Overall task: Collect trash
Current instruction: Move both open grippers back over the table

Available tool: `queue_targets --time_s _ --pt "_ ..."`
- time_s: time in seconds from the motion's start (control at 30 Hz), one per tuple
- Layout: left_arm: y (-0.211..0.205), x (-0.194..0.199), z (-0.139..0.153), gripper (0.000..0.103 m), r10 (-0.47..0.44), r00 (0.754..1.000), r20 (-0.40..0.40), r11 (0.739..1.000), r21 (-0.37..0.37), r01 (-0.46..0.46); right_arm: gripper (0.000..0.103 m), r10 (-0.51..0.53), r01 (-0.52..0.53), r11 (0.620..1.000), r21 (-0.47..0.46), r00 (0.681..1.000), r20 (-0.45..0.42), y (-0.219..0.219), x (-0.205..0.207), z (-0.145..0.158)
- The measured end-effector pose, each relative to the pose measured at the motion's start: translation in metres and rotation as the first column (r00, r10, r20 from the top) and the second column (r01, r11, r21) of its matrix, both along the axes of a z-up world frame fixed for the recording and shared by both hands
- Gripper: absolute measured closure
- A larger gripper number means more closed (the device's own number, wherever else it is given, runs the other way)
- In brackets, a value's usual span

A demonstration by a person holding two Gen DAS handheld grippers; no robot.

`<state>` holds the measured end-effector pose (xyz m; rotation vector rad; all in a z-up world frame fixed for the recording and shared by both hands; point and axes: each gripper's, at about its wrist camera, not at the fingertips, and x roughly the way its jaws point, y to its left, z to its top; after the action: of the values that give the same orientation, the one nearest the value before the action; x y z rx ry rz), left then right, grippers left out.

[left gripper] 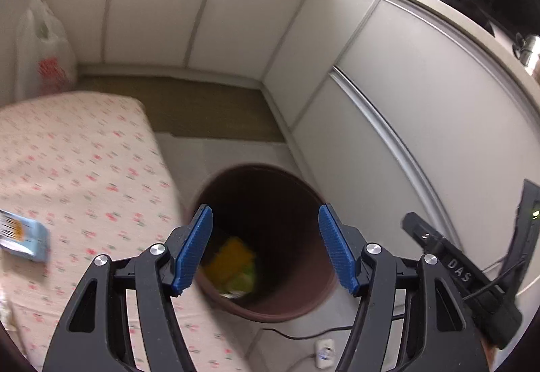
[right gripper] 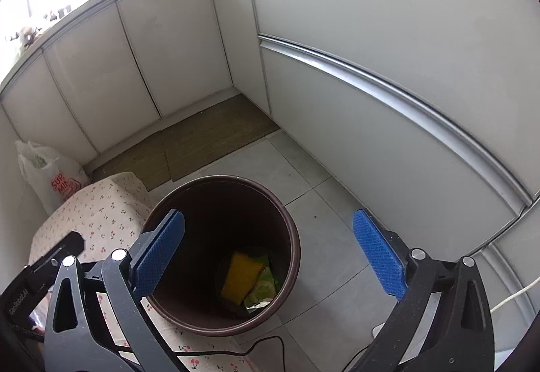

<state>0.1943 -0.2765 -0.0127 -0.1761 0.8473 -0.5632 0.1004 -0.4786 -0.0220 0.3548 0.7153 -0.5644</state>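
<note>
A dark brown round trash bin [left gripper: 303,304] stands on the floor beside a table; it also shows in the right wrist view [right gripper: 290,237]. Inside it lie a yellow sponge [right gripper: 240,277] and a green wrapper [right gripper: 265,284], seen blurred in the left wrist view [left gripper: 229,260]. My left gripper [left gripper: 265,250] is open and empty above the bin. My right gripper [right gripper: 270,254] is open and empty above the bin's right side. A light blue packet [left gripper: 23,238] lies on the table at the left edge.
The table wears a cherry-print cloth [left gripper: 77,176]. White cabinets [right gripper: 388,142] wall in the corner. A brown mat [right gripper: 202,142] lies on the grey tiles. A white plastic bag [right gripper: 50,176] stands by the table. A cable [right gripper: 219,353] runs past the bin.
</note>
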Motion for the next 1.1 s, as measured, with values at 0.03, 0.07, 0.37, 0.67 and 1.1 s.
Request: queue_targets --time_s 0.03,0.07,0.37,0.67,1.1 --pt "0.005 -0.003 0.002 0.039 0.018 1.0 0.02 1.0 0.012 -0.018 0.007 0.006 -0.006 1.0 -0.011 1.0 -0.002 0.005 0.002 0.002" --pt "0.012 -0.006 0.004 0.039 0.045 0.998 0.044 0.998 0.03 -0.046 0.007 0.014 -0.014 1.0 -0.022 1.0 -0.003 0.012 0.003 0.004" --pt "0.075 -0.03 0.009 0.033 0.214 0.969 0.127 0.97 0.088 -0.226 0.007 0.1 -0.09 0.972 -0.215 0.994 0.032 0.092 0.006 0.022" --pt "0.154 -0.055 0.003 0.027 0.344 0.935 0.092 0.933 0.081 -0.351 0.007 0.238 -0.222 0.937 -0.271 0.971 0.026 0.168 0.008 0.02" --pt "0.261 -0.075 -0.017 0.027 0.509 0.861 -0.002 0.858 0.081 -0.507 0.007 0.48 -0.457 0.835 -0.305 0.877 -0.001 0.265 0.009 0.014"
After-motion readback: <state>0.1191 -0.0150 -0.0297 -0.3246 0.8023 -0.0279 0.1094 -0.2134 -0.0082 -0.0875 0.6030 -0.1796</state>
